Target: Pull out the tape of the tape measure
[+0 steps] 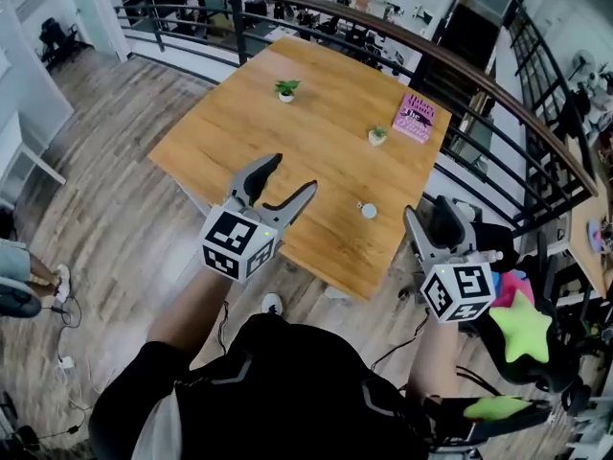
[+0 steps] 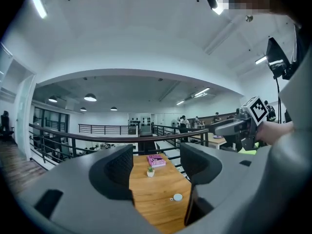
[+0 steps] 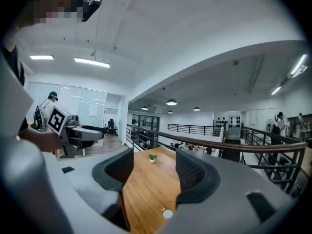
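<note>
Left gripper (image 1: 293, 172), right gripper (image 1: 426, 209) released, empty, white tape measure (image 1: 369, 210) on table (image 1: 287, 142), pink book (image 1: 414, 118), print illegible

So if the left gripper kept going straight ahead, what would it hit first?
Probably the wooden table, near the small potted plant; the white tape measure lies right of that line. Height is hard to judge.

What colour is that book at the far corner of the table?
The book is pink with darker markings; the head view shows it best.
</note>
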`<control>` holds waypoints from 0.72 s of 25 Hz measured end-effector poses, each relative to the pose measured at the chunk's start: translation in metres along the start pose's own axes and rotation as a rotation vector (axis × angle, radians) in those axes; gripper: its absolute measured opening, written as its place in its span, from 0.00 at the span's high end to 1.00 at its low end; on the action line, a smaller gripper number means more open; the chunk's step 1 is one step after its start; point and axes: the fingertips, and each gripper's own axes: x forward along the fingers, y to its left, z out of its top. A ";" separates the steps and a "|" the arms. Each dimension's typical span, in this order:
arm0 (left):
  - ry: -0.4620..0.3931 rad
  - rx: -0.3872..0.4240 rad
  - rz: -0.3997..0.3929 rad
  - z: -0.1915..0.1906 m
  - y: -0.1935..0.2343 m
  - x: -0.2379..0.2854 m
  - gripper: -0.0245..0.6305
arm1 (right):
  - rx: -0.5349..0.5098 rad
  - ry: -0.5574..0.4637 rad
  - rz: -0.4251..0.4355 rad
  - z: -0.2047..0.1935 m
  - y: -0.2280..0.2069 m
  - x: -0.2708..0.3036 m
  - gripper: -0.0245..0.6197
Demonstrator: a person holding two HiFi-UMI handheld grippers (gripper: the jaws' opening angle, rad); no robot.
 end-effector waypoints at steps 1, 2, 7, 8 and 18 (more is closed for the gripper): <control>0.001 -0.002 -0.008 0.000 0.009 0.003 0.50 | 0.003 0.004 -0.009 0.001 0.002 0.007 0.53; 0.000 -0.004 -0.016 0.000 0.017 0.006 0.50 | 0.002 0.008 -0.018 0.002 0.004 0.013 0.53; 0.000 -0.015 -0.062 -0.007 0.047 0.021 0.50 | 0.010 0.027 -0.067 -0.002 0.005 0.039 0.53; 0.002 -0.015 -0.070 -0.009 0.052 0.024 0.50 | 0.017 0.028 -0.074 -0.004 0.004 0.044 0.53; 0.038 -0.028 -0.043 -0.027 0.071 0.059 0.50 | 0.021 0.038 -0.039 -0.018 -0.020 0.079 0.53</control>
